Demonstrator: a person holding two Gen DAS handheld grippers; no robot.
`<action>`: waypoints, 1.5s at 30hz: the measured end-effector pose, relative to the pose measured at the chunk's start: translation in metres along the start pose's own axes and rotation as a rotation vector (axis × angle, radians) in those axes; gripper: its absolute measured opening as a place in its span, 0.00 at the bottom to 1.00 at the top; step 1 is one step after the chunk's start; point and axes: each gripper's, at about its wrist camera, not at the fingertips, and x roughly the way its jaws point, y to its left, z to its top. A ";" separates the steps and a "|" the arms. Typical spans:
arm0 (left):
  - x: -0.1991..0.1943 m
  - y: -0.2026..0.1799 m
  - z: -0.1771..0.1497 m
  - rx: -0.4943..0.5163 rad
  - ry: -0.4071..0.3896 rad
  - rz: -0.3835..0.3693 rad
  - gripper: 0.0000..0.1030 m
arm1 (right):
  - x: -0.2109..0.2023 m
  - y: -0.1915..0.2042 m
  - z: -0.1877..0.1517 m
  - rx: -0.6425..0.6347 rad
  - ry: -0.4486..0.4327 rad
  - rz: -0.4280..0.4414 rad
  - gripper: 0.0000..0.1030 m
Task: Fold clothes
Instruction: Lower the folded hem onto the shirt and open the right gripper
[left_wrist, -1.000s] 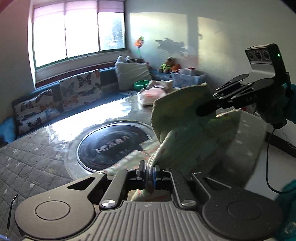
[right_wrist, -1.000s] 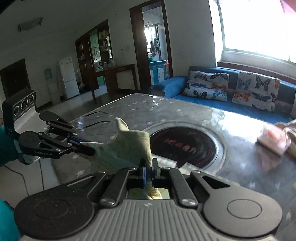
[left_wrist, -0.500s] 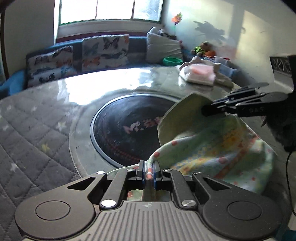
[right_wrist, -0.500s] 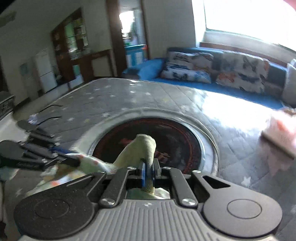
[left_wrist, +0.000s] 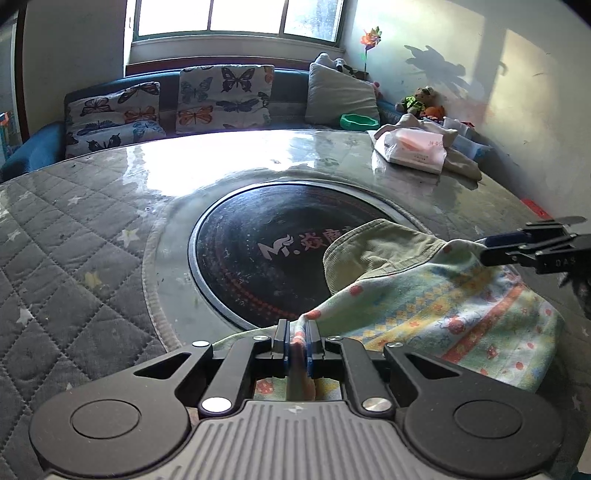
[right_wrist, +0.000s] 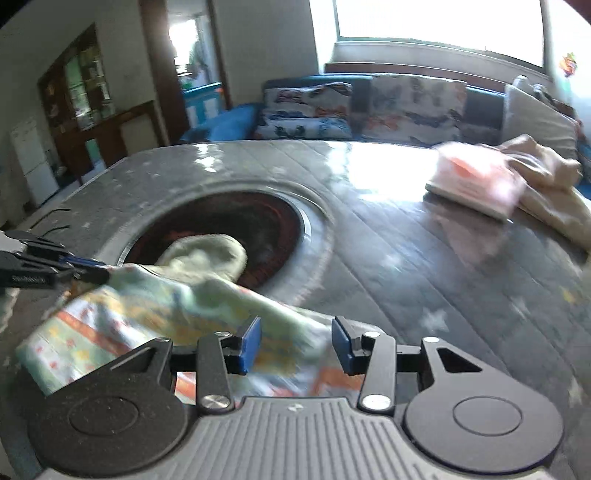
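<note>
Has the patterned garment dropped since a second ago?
Yes. The garment has come down from mid-air onto the table, its green edge over the black disc. The right gripper has opened.

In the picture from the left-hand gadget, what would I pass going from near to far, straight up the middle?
Left gripper pinching the pastel patterned garment → dark round inset with a logo → glossy quilted grey tabletop → butterfly-print cushion on the blue sofa → bright window.

Garment (left_wrist: 443, 306) showing pale green with red-and-yellow print; beyond it, cushions (left_wrist: 225, 98) displaying orange and dark butterflies.
</note>
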 end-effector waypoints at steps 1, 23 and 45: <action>0.001 0.000 0.000 0.001 0.001 0.002 0.09 | 0.000 -0.001 -0.002 0.006 -0.001 -0.006 0.38; 0.005 0.004 0.005 -0.038 -0.009 0.100 0.18 | 0.008 -0.003 -0.013 0.048 -0.086 -0.144 0.17; 0.031 -0.049 0.027 -0.050 -0.007 -0.069 0.18 | 0.046 0.058 0.002 -0.072 -0.053 0.042 0.16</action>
